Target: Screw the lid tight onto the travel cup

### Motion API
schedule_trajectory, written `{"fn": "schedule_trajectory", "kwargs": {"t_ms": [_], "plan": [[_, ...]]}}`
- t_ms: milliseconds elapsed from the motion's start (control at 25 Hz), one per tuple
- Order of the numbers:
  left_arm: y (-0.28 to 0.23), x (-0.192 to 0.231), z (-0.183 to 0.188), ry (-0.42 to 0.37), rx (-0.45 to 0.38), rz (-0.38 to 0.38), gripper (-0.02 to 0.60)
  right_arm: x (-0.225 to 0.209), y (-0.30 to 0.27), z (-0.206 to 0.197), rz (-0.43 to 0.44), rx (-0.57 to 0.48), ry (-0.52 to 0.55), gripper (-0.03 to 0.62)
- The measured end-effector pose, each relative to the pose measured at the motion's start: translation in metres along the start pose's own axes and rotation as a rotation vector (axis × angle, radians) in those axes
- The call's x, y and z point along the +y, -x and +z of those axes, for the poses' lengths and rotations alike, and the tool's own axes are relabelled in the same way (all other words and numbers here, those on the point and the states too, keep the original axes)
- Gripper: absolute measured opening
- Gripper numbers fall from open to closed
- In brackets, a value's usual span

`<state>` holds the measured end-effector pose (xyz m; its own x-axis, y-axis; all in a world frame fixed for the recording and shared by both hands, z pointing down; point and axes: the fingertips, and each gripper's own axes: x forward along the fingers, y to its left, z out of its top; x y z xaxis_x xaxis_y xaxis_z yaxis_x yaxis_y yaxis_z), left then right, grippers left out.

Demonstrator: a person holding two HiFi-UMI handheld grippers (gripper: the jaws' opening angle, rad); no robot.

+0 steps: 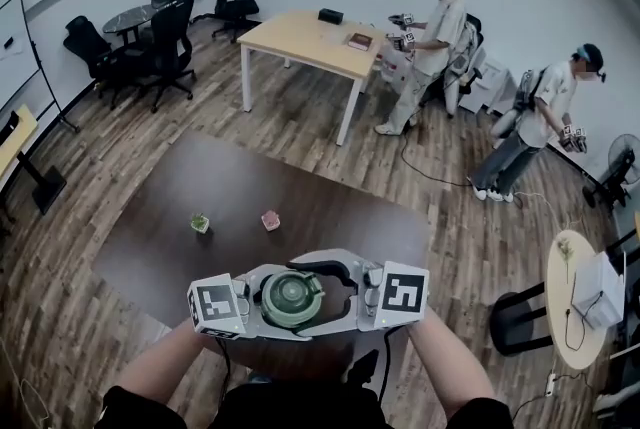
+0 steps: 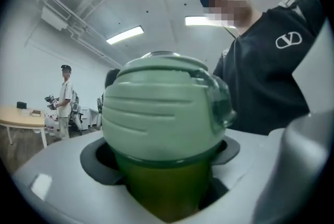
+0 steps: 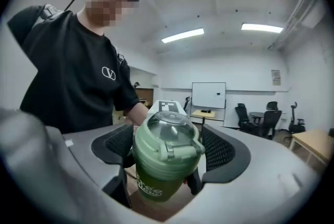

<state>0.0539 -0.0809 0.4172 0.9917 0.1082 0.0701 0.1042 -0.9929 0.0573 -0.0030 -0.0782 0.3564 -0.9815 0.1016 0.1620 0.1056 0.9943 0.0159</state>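
Well, in the head view I see the travel cup (image 1: 290,302) at 6 o'clock, held close in front of the person's body, by the near edge of the dark table (image 1: 180,207). The cup stands upright and the lid (image 1: 291,293) sits on its top.

The left gripper (image 2: 167,178) comes in from 9 o'clock. Its jaws are closed on the green body of the cup, just under the rim of the lid. The right gripper (image 3: 164,152) comes in from 3 o'clock, facing the left one. Its two dark pads lie against the sides of the lid, so I read it as gripping the lid. The latch of the lid points toward the right gripper's camera.

On the table, a small green thing (image 1: 200,222) lies at about 10 o'clock from the cup. A small pink thing (image 1: 270,220) lies at 12 o'clock, apart from the green one. Two people (image 1: 432,47) stand far back, at 1 and 2 o'clock.
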Motion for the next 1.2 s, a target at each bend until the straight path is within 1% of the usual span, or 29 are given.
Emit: {"fn": "schedule_trajectory", "kwargs": {"t_ms": [40, 80, 200, 360, 440, 520, 720, 800, 880, 920, 1000, 1040, 1080, 1120, 1200], "plan": [[-0.002, 0.002, 0.000, -0.017, 0.015, 0.018, 0.419, 0.001, -0.002, 0.001, 0.023, 0.022, 0.017, 0.407], [-0.002, 0.007, 0.000, -0.032, 0.027, 0.054, 0.419, -0.002, -0.003, 0.000, 0.016, 0.038, 0.031, 0.407], [0.001, 0.020, -0.007, -0.057, 0.057, 0.156, 0.419, -0.011, -0.004, -0.008, -0.077, 0.070, 0.043, 0.408], [0.005, 0.027, -0.016, -0.046, 0.086, 0.243, 0.420, -0.015, -0.006, -0.016, -0.217, 0.049, -0.007, 0.408], [0.006, 0.029, -0.016, -0.029, 0.069, 0.253, 0.420, -0.020, -0.006, -0.016, -0.271, 0.036, -0.024, 0.410], [0.006, 0.031, -0.017, -0.014, 0.056, 0.259, 0.420, -0.024, -0.004, -0.021, -0.299, 0.037, -0.018, 0.410], [0.006, 0.036, -0.028, -0.012, 0.095, 0.294, 0.420, -0.028, -0.006, -0.031, -0.337, 0.065, -0.046, 0.410], [0.005, 0.037, -0.030, -0.005, 0.094, 0.299, 0.420, -0.029, -0.006, -0.033, -0.357, 0.069, -0.051, 0.410], [0.004, 0.038, -0.028, -0.013, 0.077, 0.302, 0.420, -0.029, -0.005, -0.029, -0.351, 0.030, -0.054, 0.410], [0.004, 0.038, -0.027, -0.028, 0.074, 0.314, 0.420, -0.028, -0.003, -0.026, -0.337, -0.012, -0.064, 0.409], [0.007, 0.041, -0.025, -0.050, 0.069, 0.353, 0.422, -0.030, 0.011, -0.016, -0.323, -0.132, -0.124, 0.407], [0.010, 0.045, -0.025, -0.049, 0.061, 0.380, 0.422, -0.033, 0.023, -0.010, -0.338, -0.192, -0.161, 0.408], [0.017, 0.051, -0.024, -0.046, 0.053, 0.417, 0.422, -0.039, 0.036, -0.006, -0.373, -0.240, -0.191, 0.408], [0.026, 0.058, -0.023, -0.048, 0.044, 0.471, 0.422, -0.046, 0.050, -0.005, -0.427, -0.276, -0.213, 0.408], [0.051, 0.075, -0.019, -0.065, 0.021, 0.619, 0.422, -0.062, 0.080, -0.011, -0.582, -0.334, -0.251, 0.407]]}}
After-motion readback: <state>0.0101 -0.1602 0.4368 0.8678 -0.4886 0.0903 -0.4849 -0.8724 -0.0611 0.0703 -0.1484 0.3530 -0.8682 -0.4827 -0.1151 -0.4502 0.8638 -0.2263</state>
